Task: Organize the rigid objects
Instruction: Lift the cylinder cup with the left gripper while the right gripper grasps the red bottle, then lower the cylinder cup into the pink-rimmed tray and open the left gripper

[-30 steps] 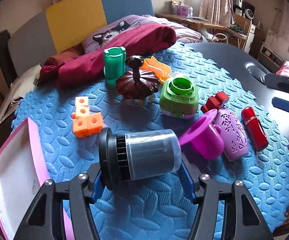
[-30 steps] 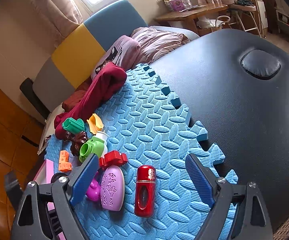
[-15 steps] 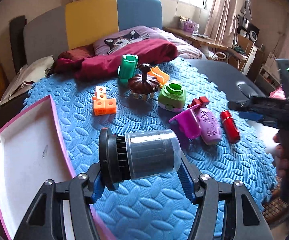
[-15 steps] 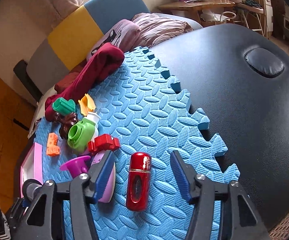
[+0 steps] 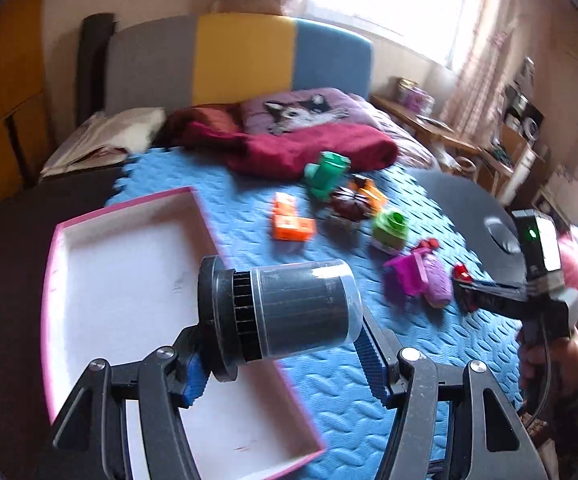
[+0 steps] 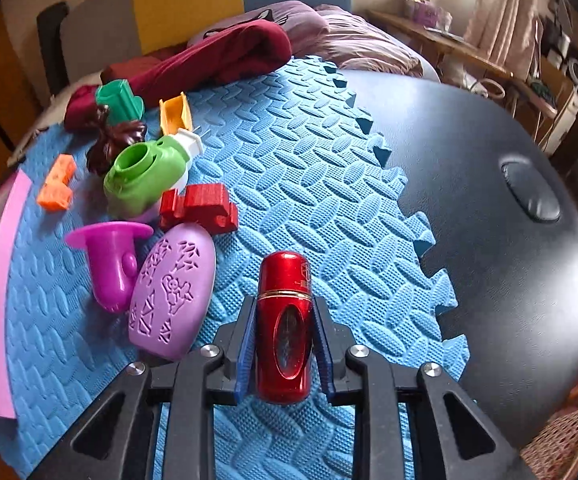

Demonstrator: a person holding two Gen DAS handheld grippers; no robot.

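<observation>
Hanging over the near right edge of the pink-rimmed white tray (image 5: 101, 280), the left gripper (image 5: 285, 364) pinched a dark cylindrical jar (image 5: 289, 312) sideways between its blue pads, black lid to the left. Right of the tray, on the blue foam mat (image 6: 309, 184), lay orange blocks (image 6: 55, 186), a green cup-shaped piece (image 6: 145, 178), a magenta funnel (image 6: 109, 260), a red bracket (image 6: 199, 208) and a lilac embossed bottle (image 6: 173, 296) touching the funnel. Farther right, the right gripper (image 6: 285, 344) was closing its jaws around a red metallic bottle (image 6: 285, 320) lying on the mat, the pads at its sides.
</observation>
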